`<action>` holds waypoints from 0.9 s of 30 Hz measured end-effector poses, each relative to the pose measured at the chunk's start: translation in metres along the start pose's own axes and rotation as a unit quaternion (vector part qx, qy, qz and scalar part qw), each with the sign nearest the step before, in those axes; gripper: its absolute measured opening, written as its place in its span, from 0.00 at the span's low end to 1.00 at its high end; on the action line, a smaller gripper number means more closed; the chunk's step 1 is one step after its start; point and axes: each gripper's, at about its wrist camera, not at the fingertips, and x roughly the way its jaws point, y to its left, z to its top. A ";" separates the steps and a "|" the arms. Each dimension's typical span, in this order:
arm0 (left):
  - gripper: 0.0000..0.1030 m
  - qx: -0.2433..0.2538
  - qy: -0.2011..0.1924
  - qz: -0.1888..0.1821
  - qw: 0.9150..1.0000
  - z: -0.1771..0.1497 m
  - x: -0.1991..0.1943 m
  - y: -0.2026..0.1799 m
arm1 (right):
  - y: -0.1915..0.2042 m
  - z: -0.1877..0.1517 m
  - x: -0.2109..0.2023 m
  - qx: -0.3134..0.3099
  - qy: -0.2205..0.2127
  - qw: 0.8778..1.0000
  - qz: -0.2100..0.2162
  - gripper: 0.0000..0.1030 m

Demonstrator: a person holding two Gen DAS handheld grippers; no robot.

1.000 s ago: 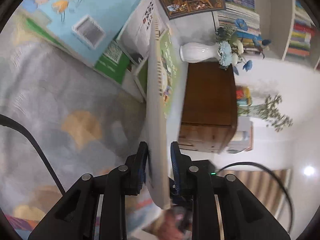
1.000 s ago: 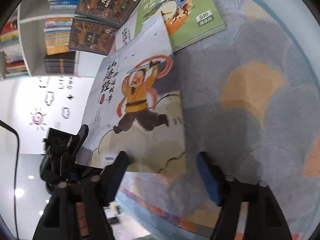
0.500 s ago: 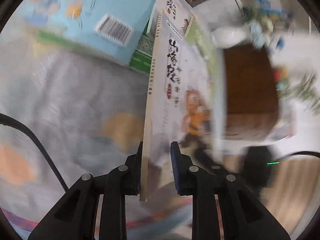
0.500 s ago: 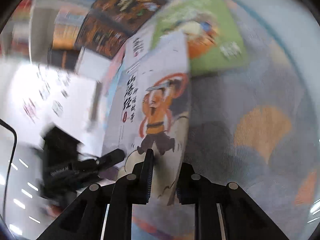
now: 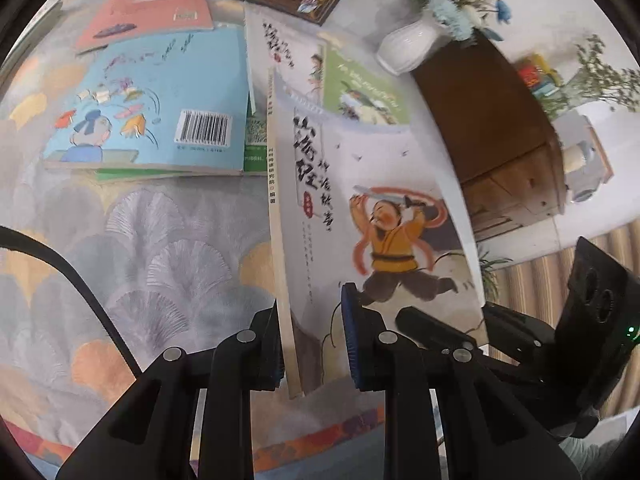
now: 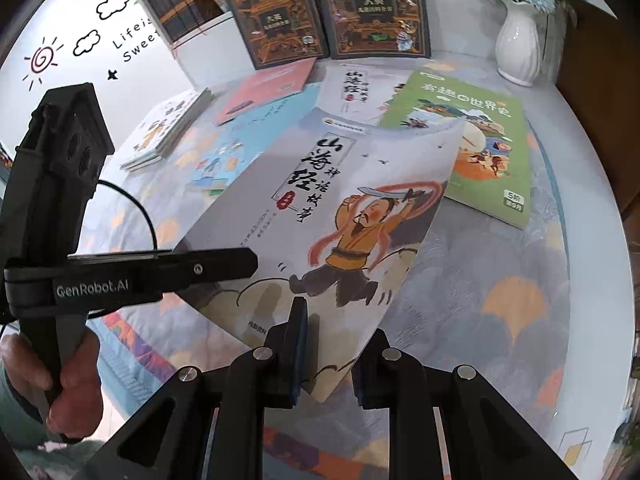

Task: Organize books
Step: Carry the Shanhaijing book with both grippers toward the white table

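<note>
A grey picture book [image 5: 384, 200] [image 6: 340, 200], its cover showing a sword-swinging figure in orange, hangs tilted above the rug. My left gripper [image 5: 310, 320] is shut on its spine edge and appears from the side in the right wrist view as the left gripper [image 6: 240, 260], with a hand [image 6: 68, 384] on its handle. My right gripper [image 6: 332, 344] is shut on the book's near edge by the right corner. In the left wrist view the right gripper [image 5: 436, 332] reaches in under the cover.
On the patterned rug [image 6: 500, 300] lie a green book [image 6: 472, 140], a blue book [image 5: 152, 108], a pink book [image 5: 152, 12], a second grey book [image 6: 352, 88] and a thin stack [image 6: 168, 128]. Two dark ornate books [image 6: 376, 8] lean against the shelf. A white vase [image 6: 518, 44] stands beside a brown cabinet [image 5: 500, 120].
My right gripper, open around the book's near edge a second ago, has shut on it. The book has rolled from edge-on to cover-up and risen with both grippers.
</note>
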 end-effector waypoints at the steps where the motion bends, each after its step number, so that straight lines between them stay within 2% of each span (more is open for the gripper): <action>1: 0.19 0.003 -0.002 -0.006 1.000 0.000 -0.005 0.000 | 0.005 0.000 -0.003 -0.001 -0.001 1.000 0.003 0.18; 7: 0.19 0.009 -0.021 -0.032 0.999 0.014 -0.038 0.011 | 0.033 0.013 -0.011 -0.006 -0.010 1.000 0.018 0.18; 14: 0.19 -0.006 -0.056 -0.051 0.997 0.033 -0.084 0.045 | 0.084 0.047 -0.012 -0.020 -0.034 0.999 0.030 0.18; 20: 0.19 -0.031 -0.103 -0.042 0.993 0.053 -0.137 0.105 | 0.144 0.091 0.013 -0.051 -0.044 0.996 0.057 0.18; 27: 0.19 -0.062 -0.158 0.003 0.985 0.081 -0.198 0.197 | 0.231 0.150 0.075 -0.115 -0.044 0.987 0.100 0.19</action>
